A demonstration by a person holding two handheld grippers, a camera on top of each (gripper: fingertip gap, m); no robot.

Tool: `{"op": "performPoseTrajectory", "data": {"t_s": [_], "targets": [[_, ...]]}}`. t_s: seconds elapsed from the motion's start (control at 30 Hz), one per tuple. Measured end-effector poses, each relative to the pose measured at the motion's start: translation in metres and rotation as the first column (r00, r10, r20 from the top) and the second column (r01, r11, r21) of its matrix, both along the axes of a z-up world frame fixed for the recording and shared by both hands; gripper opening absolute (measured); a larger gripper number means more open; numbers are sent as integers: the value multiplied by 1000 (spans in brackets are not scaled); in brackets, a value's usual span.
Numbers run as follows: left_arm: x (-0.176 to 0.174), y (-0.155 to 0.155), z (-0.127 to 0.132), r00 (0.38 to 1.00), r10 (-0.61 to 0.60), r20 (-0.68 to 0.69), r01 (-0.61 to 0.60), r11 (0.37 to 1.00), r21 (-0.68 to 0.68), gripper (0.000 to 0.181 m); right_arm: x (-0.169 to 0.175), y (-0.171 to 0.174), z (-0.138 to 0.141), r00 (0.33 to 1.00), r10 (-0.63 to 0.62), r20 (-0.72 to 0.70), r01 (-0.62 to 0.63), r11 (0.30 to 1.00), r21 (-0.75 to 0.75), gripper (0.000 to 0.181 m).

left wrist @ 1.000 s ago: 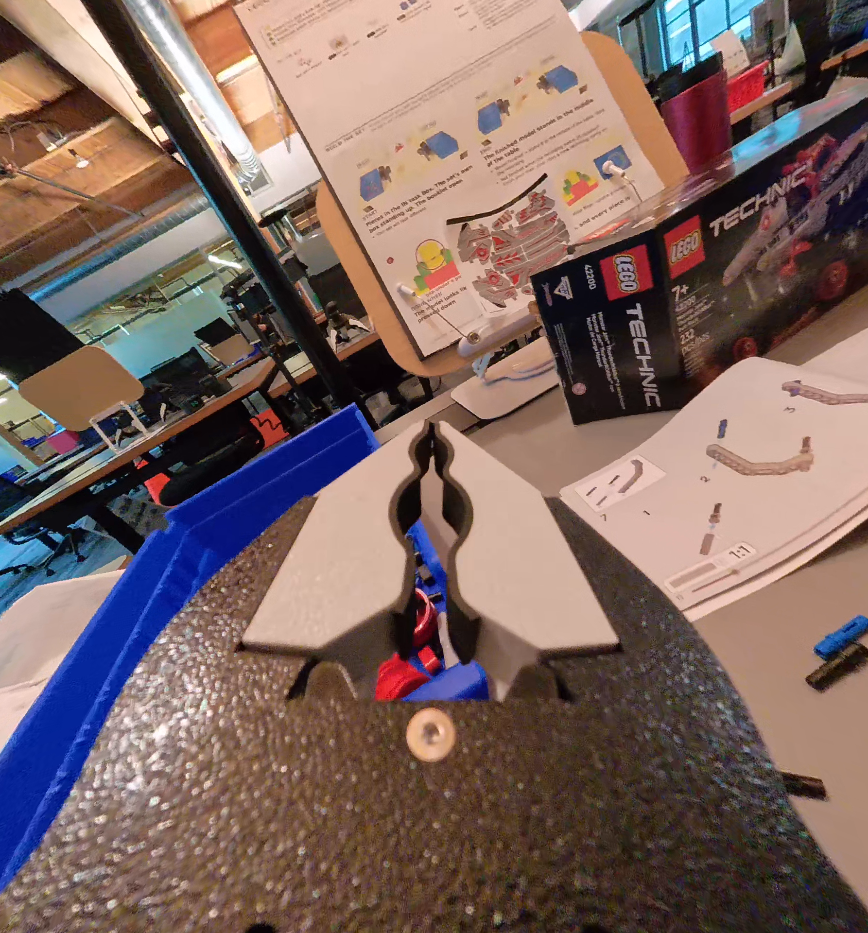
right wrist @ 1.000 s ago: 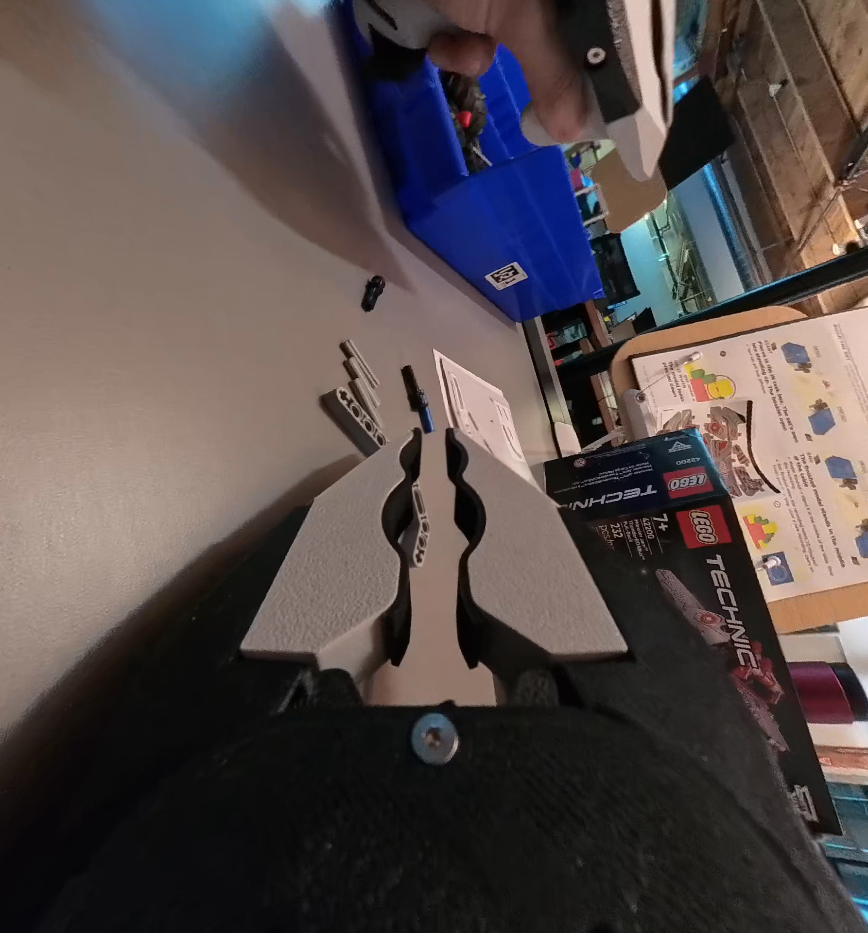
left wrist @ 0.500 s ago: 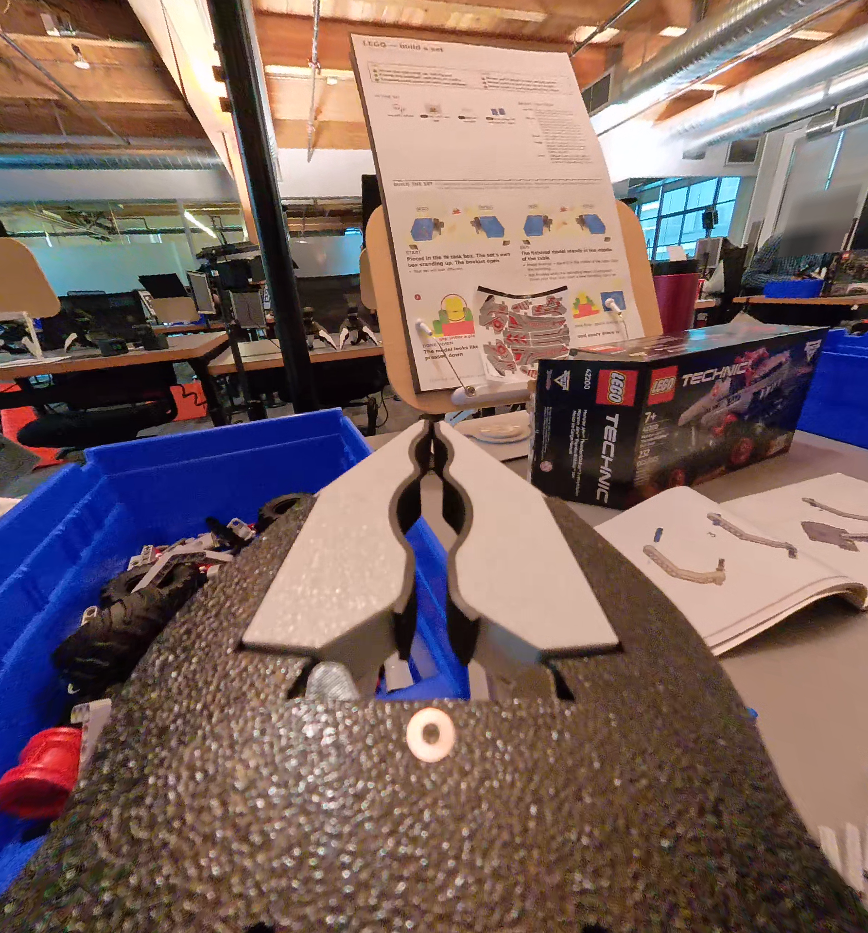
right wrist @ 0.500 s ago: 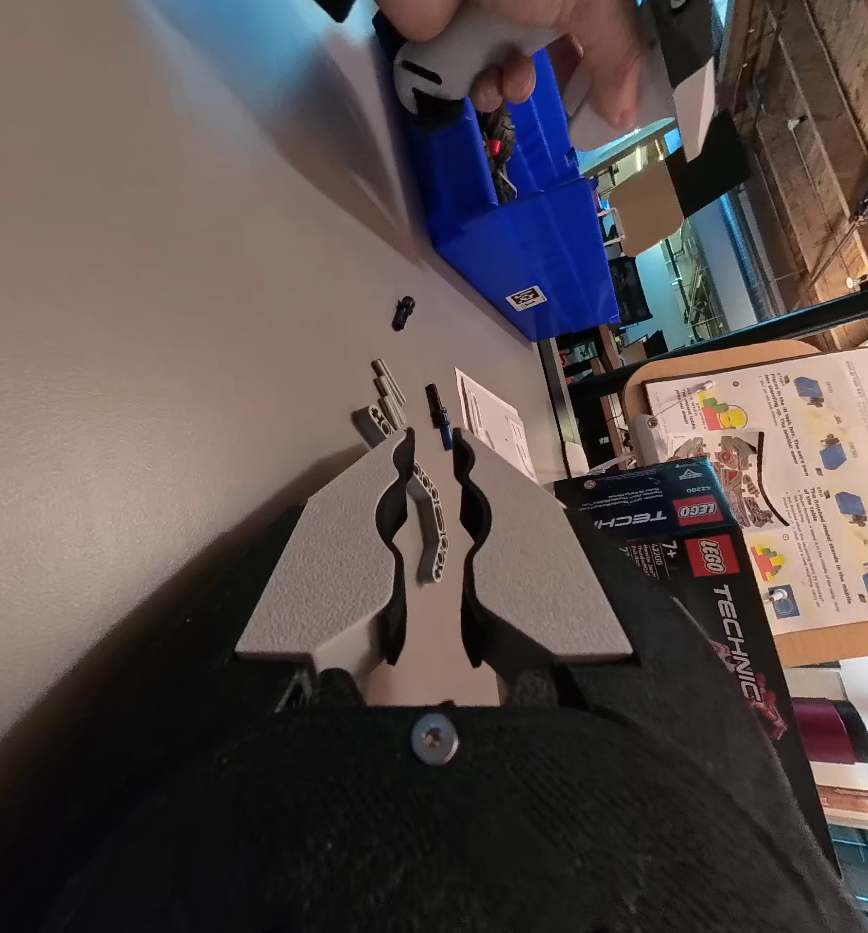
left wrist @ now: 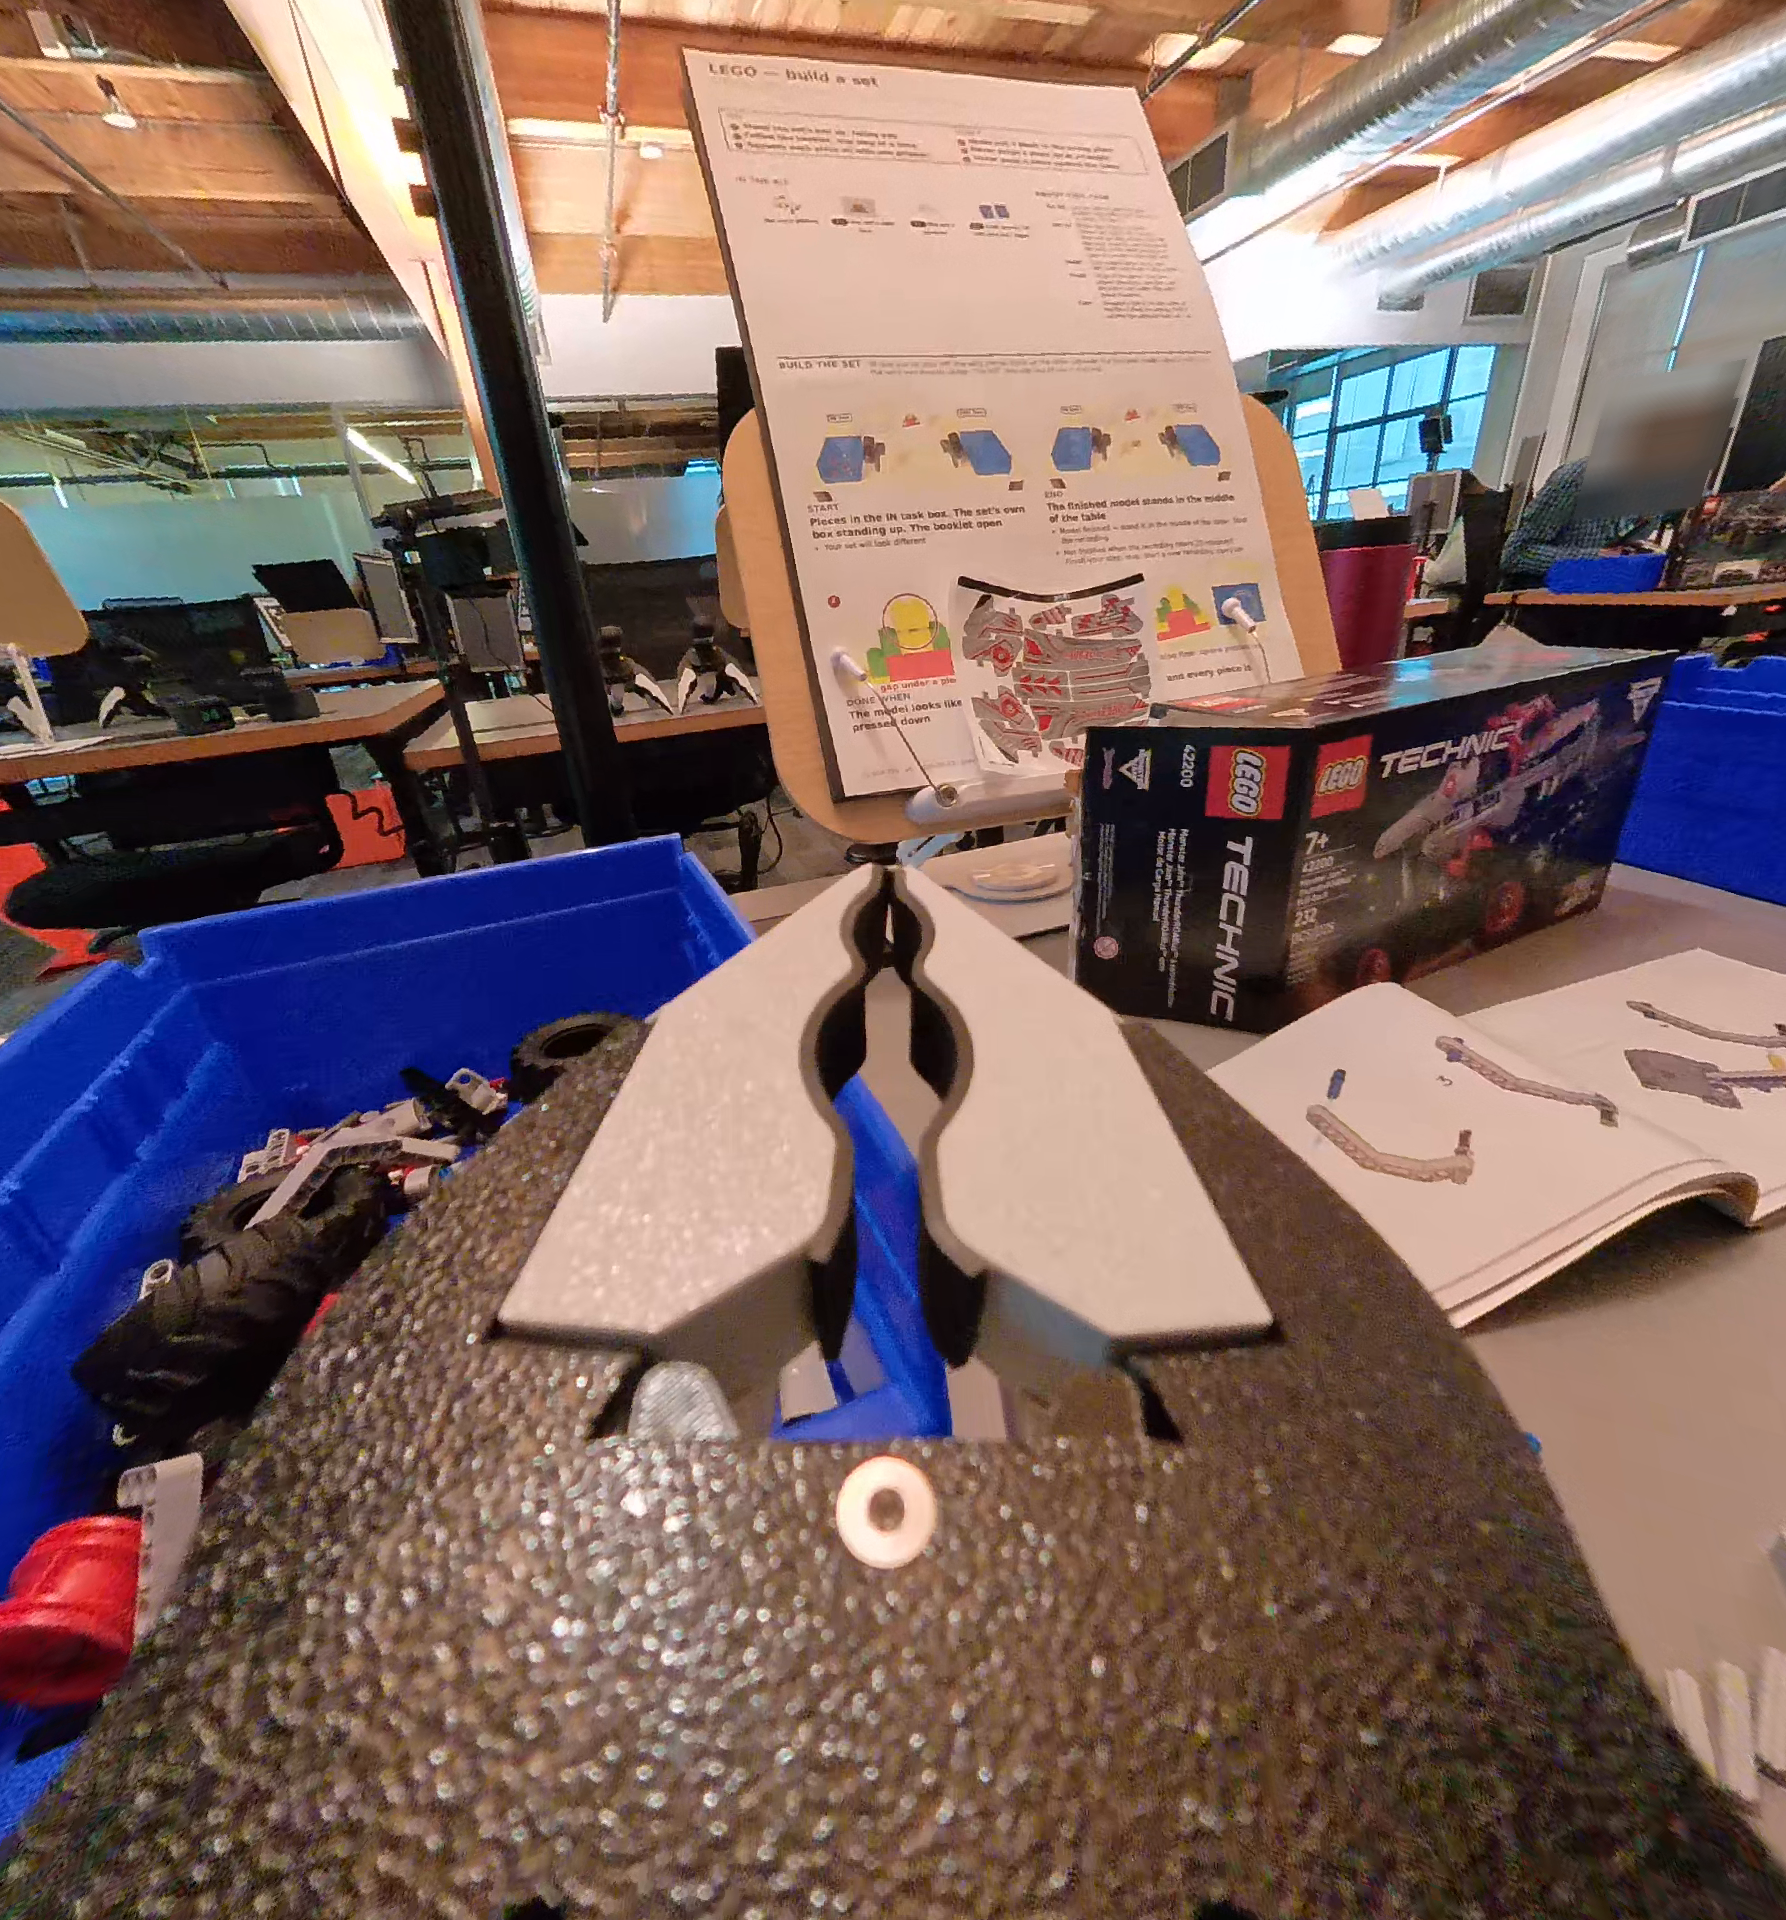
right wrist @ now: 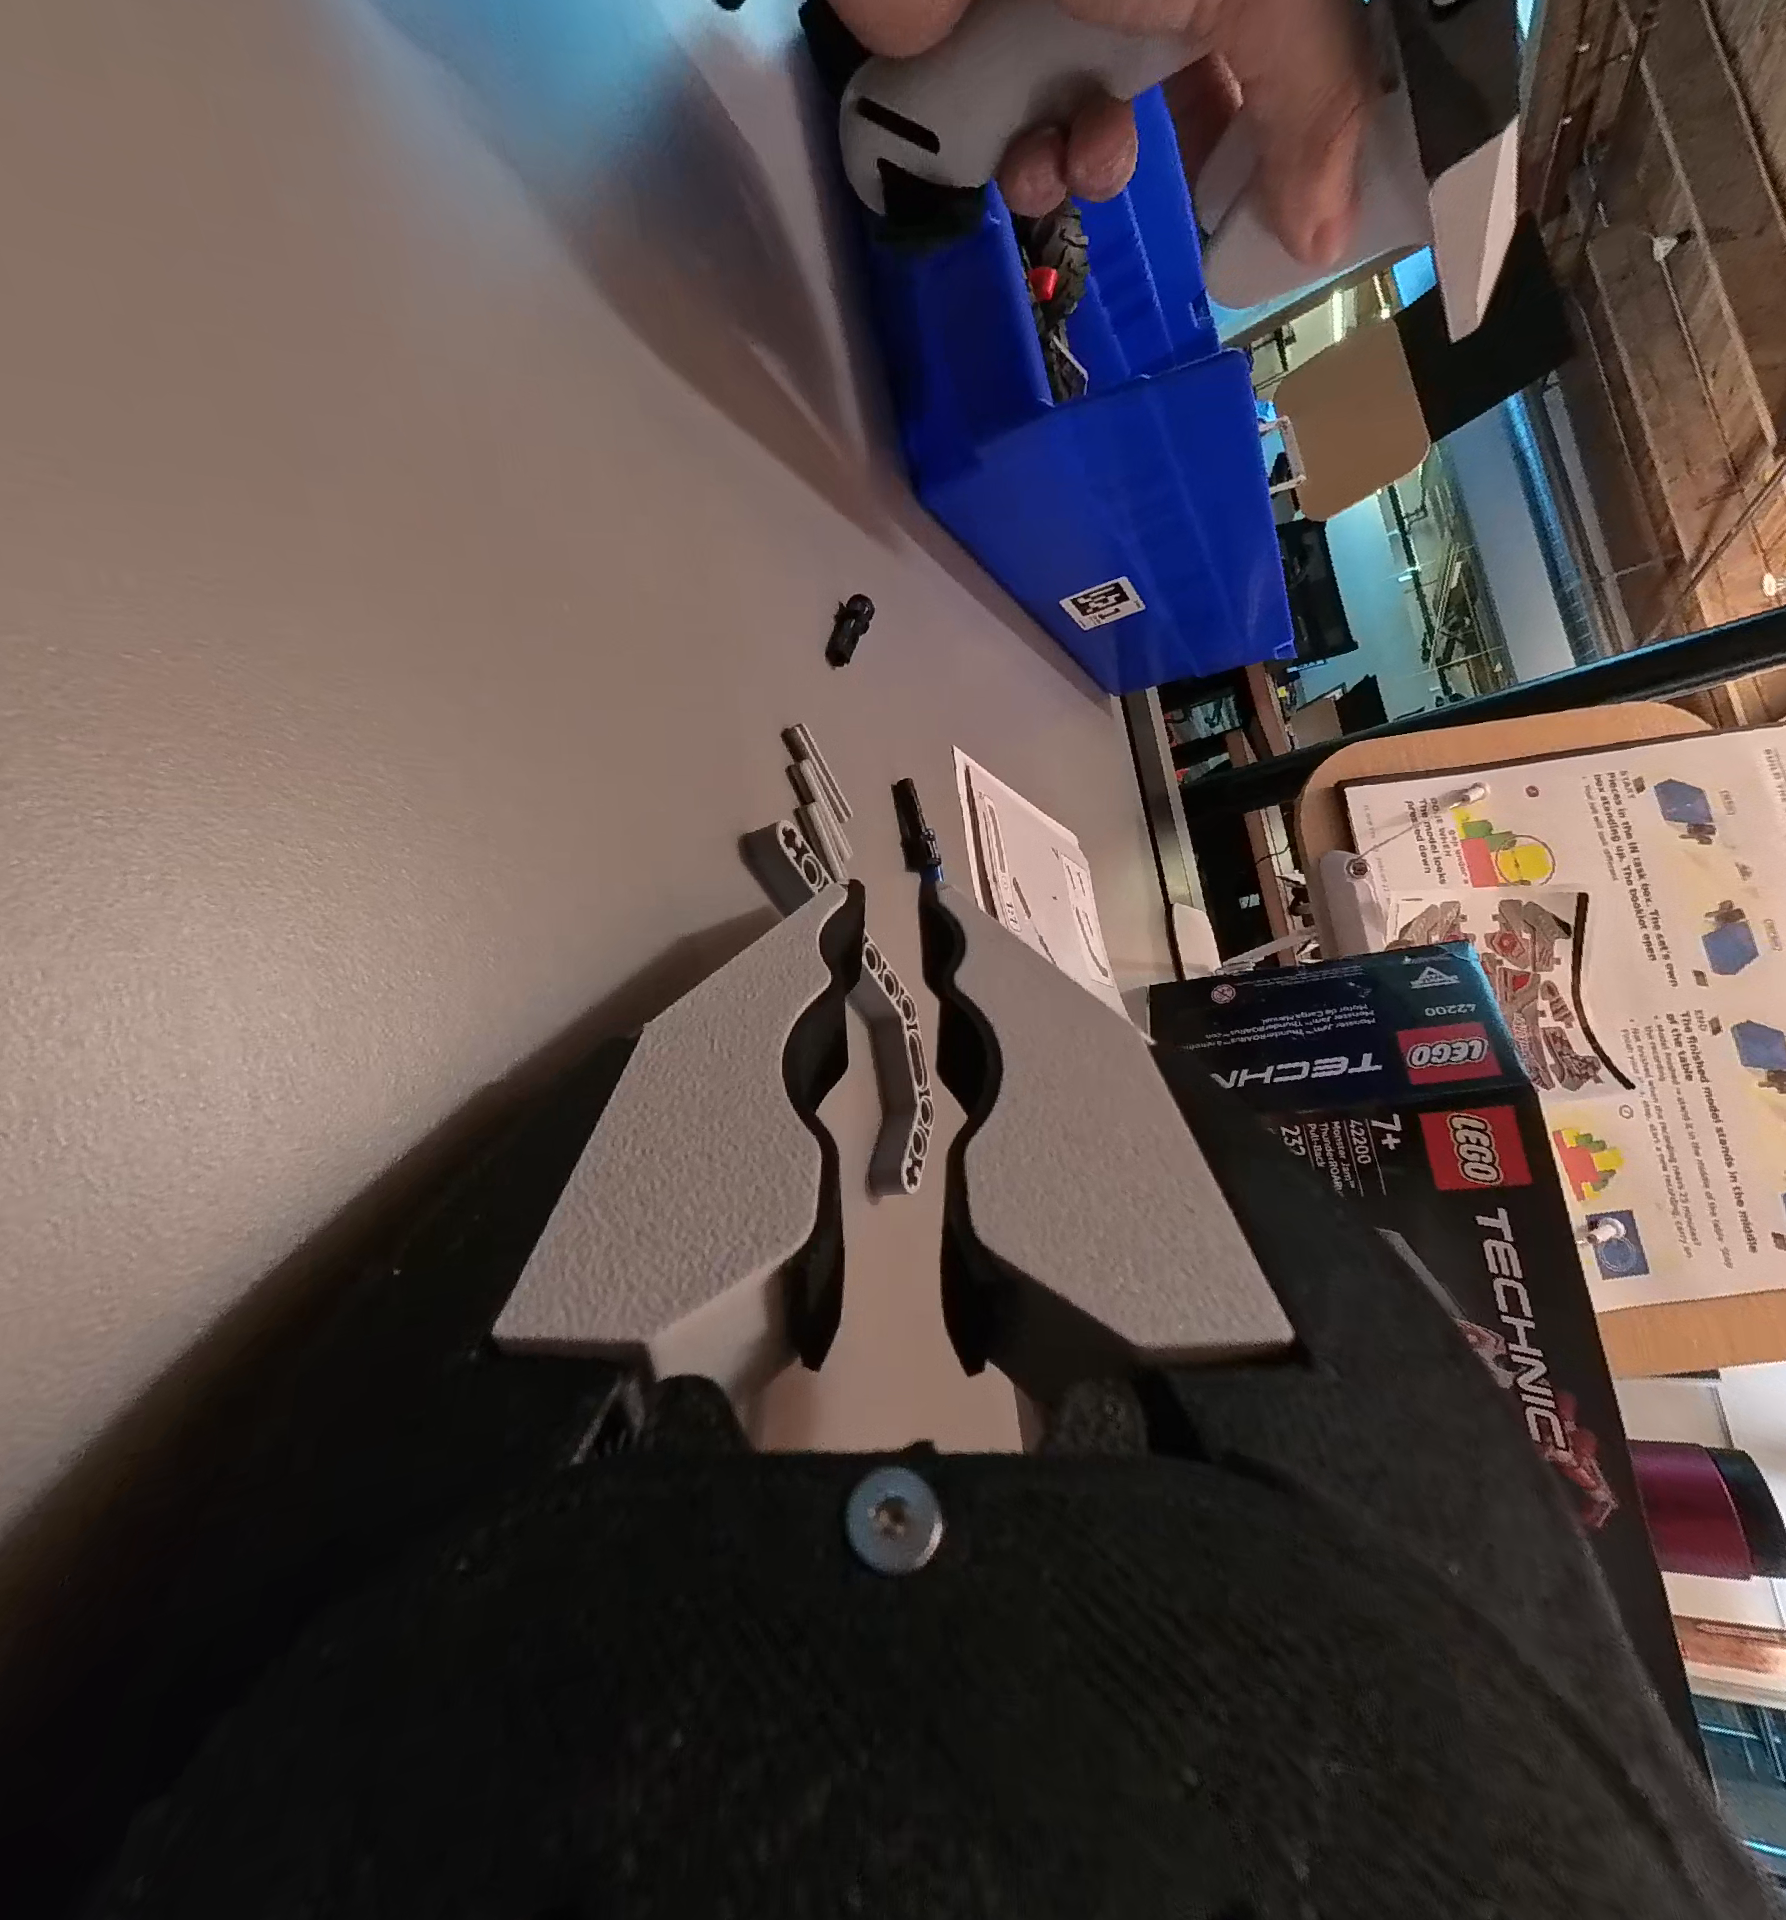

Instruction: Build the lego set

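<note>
While the right gripper [right wrist: 891,914] lies rolled on its side low over the grey table [right wrist: 297,623], its jaws stand a narrow gap apart with nothing pinched, and a bent grey liftarm beam [right wrist: 899,1070] lies flat on the table in line with that gap, seemingly beyond the tips. The left gripper [left wrist: 887,883] hangs over the blue bin [left wrist: 401,935], its tips pressed almost together and apparently empty, though I cannot tell whether something tiny sits between them. Loose parts of the set fill the bin: black tyres [left wrist: 234,1288], a red hub [left wrist: 58,1600] and small grey pieces. On the table beyond the beam lie a short grey beam with grey pins [right wrist: 806,821], a black-and-blue pin [right wrist: 915,831] and a lone black pin [right wrist: 849,629]. The open instruction booklet [left wrist: 1491,1143] and the set's box [left wrist: 1367,821] stand nearby.

If the next move is to pick up the bent beam, the risks look plain. The beam is thin and flat, so jaws closing from this sideways tilt may skate over it or push it along the smooth table instead of pinching it. The narrow opening leaves little margin; a slight misalignment could flick the beam into the small pins and scatter them. A grip near one end could let the beam swing or twist out
</note>
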State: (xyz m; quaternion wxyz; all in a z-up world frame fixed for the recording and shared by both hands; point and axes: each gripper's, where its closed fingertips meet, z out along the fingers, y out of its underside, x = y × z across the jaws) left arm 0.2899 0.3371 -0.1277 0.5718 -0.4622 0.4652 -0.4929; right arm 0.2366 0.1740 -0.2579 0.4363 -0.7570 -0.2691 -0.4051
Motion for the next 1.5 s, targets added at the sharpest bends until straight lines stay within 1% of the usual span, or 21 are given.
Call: {"op": "performPoseTrajectory", "data": {"t_s": [0.33,0.7,1.5], "targets": [[1,-3,-3,1000,-15,-15,15,1000,4,0,1,-1,-1,1000,-3,6,3,1000,-8,4],[2,-5,-4,999,-25,-24,25,1000,2,0,6,-4,4,999,-34,-2,34,999,19,0],[3,-6,-9,999,-32,-39,32,999,2,0,5,-7,-2,998,-57,-1,57,998,-12,0]]}}
